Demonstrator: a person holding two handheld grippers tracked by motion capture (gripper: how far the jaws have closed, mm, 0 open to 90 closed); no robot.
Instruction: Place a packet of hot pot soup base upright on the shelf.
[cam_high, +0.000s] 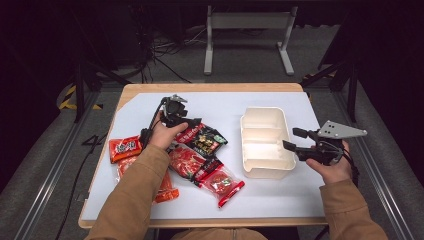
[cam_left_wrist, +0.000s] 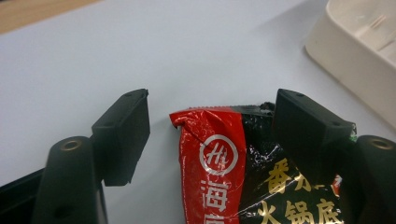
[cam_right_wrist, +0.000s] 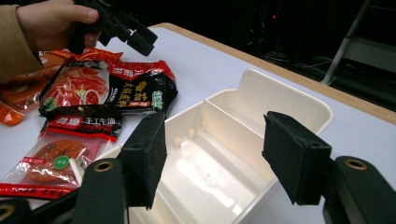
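Observation:
A red and black sauce packet (cam_high: 204, 140) (cam_left_wrist: 224, 158) (cam_right_wrist: 140, 88) lies flat on the white mat, at the top of a pile of packets. My left gripper (cam_high: 192, 122) (cam_left_wrist: 212, 105) (cam_right_wrist: 135, 32) is low over the packet's far edge, open. That edge sits between the jaws, closer to the right one, and the left jaw stands clear of it. My right gripper (cam_high: 291, 139) (cam_right_wrist: 215, 135) is open and holds nothing, hovering at the right side of a cream divided box (cam_high: 265, 111) (cam_right_wrist: 280, 81) (cam_left_wrist: 355, 51).
More packets lie left of the box: an orange one (cam_high: 125, 148), a red one (cam_high: 185, 161) (cam_right_wrist: 74, 86) and a clear one with a red disc (cam_high: 222, 183) (cam_right_wrist: 51, 163). The box's compartments hold nothing. The white mat (cam_high: 225, 102) covers a wooden table.

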